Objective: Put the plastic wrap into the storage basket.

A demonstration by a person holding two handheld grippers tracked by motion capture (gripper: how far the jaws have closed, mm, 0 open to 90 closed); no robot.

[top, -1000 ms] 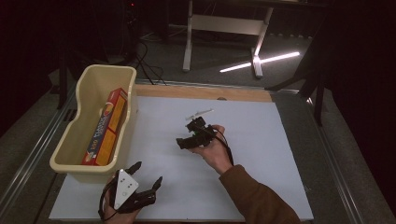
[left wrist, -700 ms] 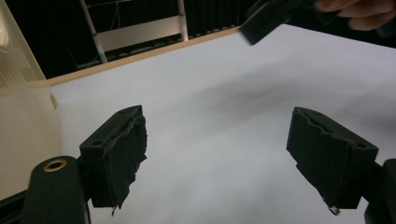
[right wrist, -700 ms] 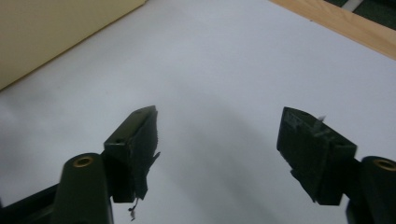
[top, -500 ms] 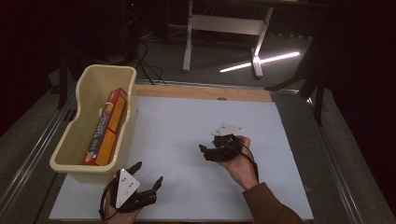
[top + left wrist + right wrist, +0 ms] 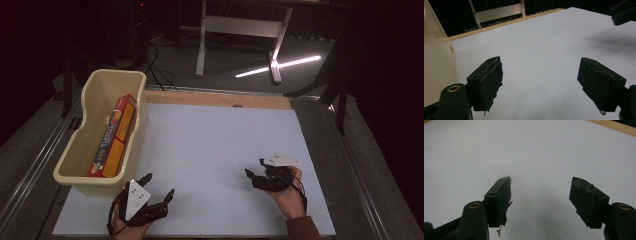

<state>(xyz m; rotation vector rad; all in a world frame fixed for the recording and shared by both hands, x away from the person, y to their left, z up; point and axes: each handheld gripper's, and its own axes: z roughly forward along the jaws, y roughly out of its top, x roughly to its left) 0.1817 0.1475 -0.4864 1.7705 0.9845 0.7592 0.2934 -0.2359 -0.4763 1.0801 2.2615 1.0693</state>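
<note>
My left gripper (image 5: 160, 184) (image 5: 541, 82) rests near the front left edge of the white board (image 5: 210, 135), just right of the bin's near end; its jaws stand wide open with nothing between them. At the front right, my right gripper (image 5: 255, 167) (image 5: 541, 200) is held low over the board and points left. It is open, its jaws have just been closing a little, and only bare board lies between them. A cream plastic bin (image 5: 114, 74) (image 5: 434, 62) stands along the left edge, with an orange and red box (image 5: 114, 137) leaning inside it.
A wooden strip (image 5: 215, 99) runs along the board's far edge. Grey metal rails (image 5: 40, 160) flank the table on both sides. Beyond it are white desk legs (image 5: 202, 45) and a bright strip of light (image 5: 280, 66) on the dark floor.
The right hand has carried its gripper from the middle of the board to the right and toward the near edge, slightly lower. The left gripper has stayed put.
</note>
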